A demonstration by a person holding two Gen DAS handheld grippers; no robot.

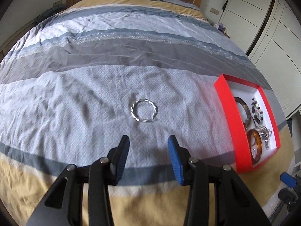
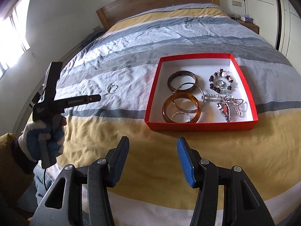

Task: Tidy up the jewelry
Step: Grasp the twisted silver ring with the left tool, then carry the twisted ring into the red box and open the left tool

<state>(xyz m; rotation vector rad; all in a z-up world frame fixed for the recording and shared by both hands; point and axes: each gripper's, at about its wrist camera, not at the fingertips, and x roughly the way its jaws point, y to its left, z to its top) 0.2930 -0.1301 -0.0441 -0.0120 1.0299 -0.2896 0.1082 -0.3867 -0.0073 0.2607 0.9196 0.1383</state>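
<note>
Silver and twisted like thin wire, the one loose bangle (image 1: 144, 110) lies flat on the pale patterned band of the quilt (image 1: 75, 98), well left of the red box (image 2: 199, 126) that already holds the amber bangle (image 2: 181, 107), dark bangle (image 2: 182, 81) and beaded bracelet (image 2: 222, 81). It looks light, stiff and slippery, sunk a little in soft cloth, so pinching across one side of the rim seems safest. The left gripper (image 1: 148, 143) hovers just short of it, jaws wide and empty; the right gripper (image 2: 153, 145) is likewise spread and empty. Open quilt surrounds it; the box's raised wall must be cleared.
</note>
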